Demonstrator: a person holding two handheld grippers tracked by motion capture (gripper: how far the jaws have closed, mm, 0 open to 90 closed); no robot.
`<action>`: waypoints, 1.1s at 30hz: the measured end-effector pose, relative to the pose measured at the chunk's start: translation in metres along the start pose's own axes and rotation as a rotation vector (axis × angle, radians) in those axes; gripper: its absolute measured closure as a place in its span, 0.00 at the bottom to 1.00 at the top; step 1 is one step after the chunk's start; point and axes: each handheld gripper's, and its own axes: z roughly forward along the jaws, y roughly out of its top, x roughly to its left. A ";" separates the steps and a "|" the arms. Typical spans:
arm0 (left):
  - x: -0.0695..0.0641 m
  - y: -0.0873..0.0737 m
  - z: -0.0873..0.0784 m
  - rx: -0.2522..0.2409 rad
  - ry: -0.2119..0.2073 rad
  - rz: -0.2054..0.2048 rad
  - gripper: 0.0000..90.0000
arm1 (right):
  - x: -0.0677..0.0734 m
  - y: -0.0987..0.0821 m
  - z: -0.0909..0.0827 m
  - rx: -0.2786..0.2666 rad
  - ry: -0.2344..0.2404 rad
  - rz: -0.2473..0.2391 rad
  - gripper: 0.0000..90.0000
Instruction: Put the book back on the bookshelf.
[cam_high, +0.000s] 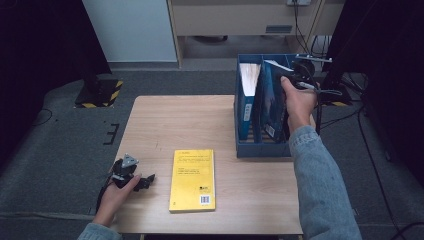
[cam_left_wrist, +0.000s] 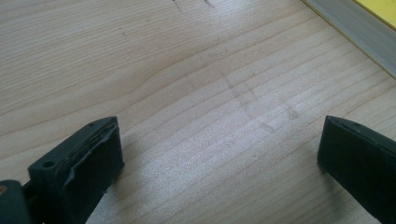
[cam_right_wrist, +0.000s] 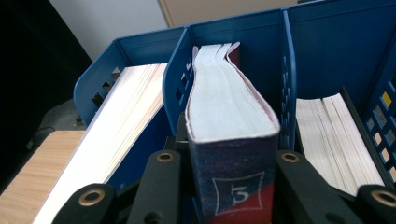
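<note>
Currently, on your wooden table (cam_high: 150, 125), the blue file rack (cam_high: 245, 150) takes the dark book (cam_right_wrist: 231, 140) your right gripper (cam_right_wrist: 231, 186) clamps in its middle slot, so next you lower and release, left gripper (cam_left_wrist: 219, 154) resting wide, empty.

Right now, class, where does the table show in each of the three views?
High view: the table spans the middle, yellow book near its front, rack at back right.
Left gripper view: its wood lies under the open left claw; the yellow book's corner is top right.
Right gripper view: a wood patch at bottom left, beside the rack.
Landmarks: yellow book, rack.
</note>
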 end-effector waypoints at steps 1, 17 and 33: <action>0.000 0.000 0.000 0.000 0.000 0.000 0.00 | 0.000 0.000 0.001 0.000 0.000 -0.001 0.81; 0.000 0.000 0.000 -0.001 -0.001 0.000 0.00 | 0.000 -0.005 0.004 0.024 -0.015 -0.033 0.81; 0.000 0.001 0.001 0.003 -0.002 0.004 0.00 | 0.006 -0.003 0.008 0.007 -0.002 -0.046 0.82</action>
